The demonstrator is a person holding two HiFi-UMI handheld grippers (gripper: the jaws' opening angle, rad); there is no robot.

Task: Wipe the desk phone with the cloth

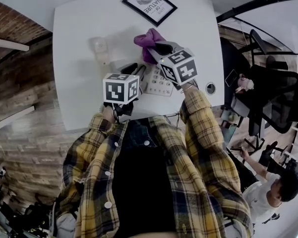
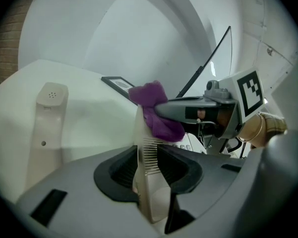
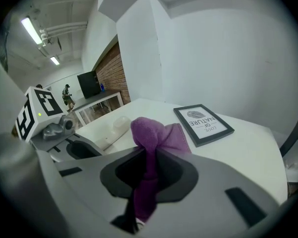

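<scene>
Your left tongs [image 2: 148, 155] are clamped on the ribbed edge of the beige plastic desk phone base [image 2: 149, 192], low in the centre of the left gripper view. The phone's beige handset [image 2: 45, 128] lies apart on the white surface [image 1: 77, 90] at the left. Your right tongs [image 3: 148, 167] pinch the bunched purple cloth [image 3: 156, 133] at the phone's far end. The wiping step looks to be in hand. Next, I'd judge, press the cloth onto the keypad [image 1: 157, 82] and stroke across it while your left grip braces the base.
</scene>
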